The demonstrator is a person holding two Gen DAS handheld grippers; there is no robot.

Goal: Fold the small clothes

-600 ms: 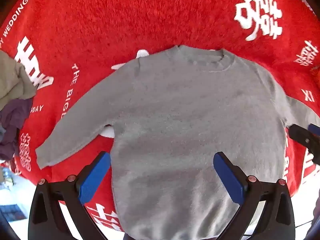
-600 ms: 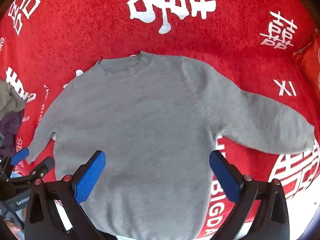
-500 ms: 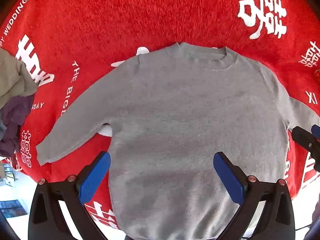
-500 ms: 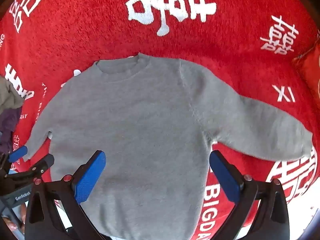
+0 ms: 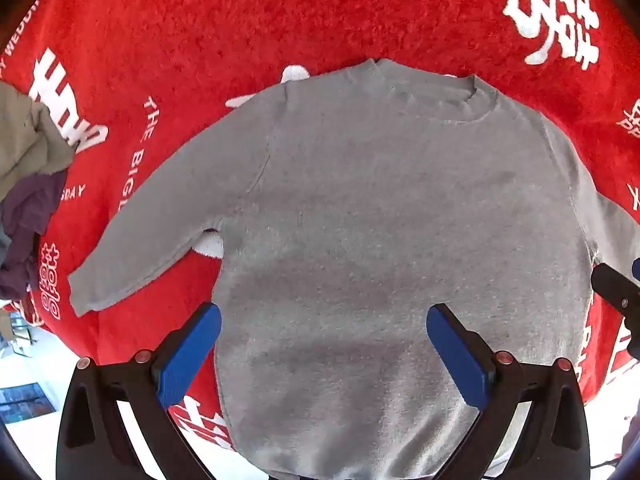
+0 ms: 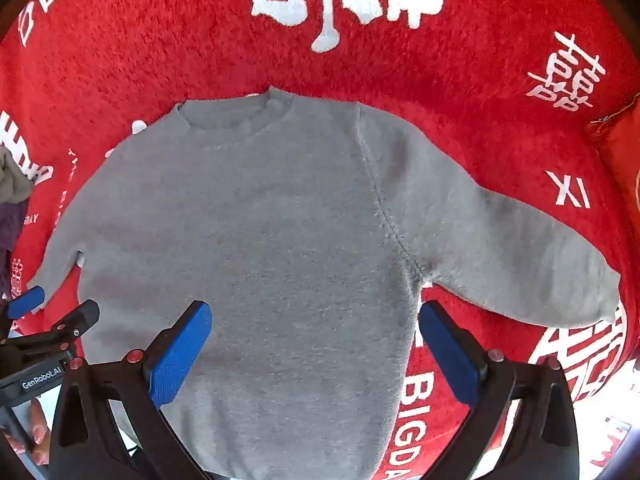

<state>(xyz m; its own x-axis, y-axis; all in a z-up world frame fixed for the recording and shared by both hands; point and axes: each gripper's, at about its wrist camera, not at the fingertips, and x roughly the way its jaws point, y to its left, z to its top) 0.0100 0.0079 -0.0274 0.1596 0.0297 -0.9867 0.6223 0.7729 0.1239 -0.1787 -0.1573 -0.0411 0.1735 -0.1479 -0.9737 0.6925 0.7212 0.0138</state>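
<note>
A small grey sweater (image 5: 380, 240) (image 6: 260, 240) lies flat and spread out on a red fleece cloth (image 5: 240, 40) (image 6: 480, 100), neck away from me, both sleeves angled outward. My left gripper (image 5: 324, 344) hangs above the sweater's lower body, open, with nothing between its blue pads. Over the lower right part of the body, by the right armpit, my right gripper (image 6: 316, 340) is also open and empty. The left sleeve (image 5: 140, 240) ends at a cuff on the left. The right sleeve (image 6: 520, 260) reaches toward the cloth's right edge.
A heap of other clothes (image 5: 28, 184), olive and purple, lies at the cloth's left edge. White lettering covers the red cloth. In the right wrist view the other gripper (image 6: 44, 320) shows at the far left, with fingers of a hand (image 6: 36, 436) below it.
Both views have drifted slightly; the sweater sits a little lower and more centred under the grippers. The sweater itself has not moved, and both grippers stay open.
</note>
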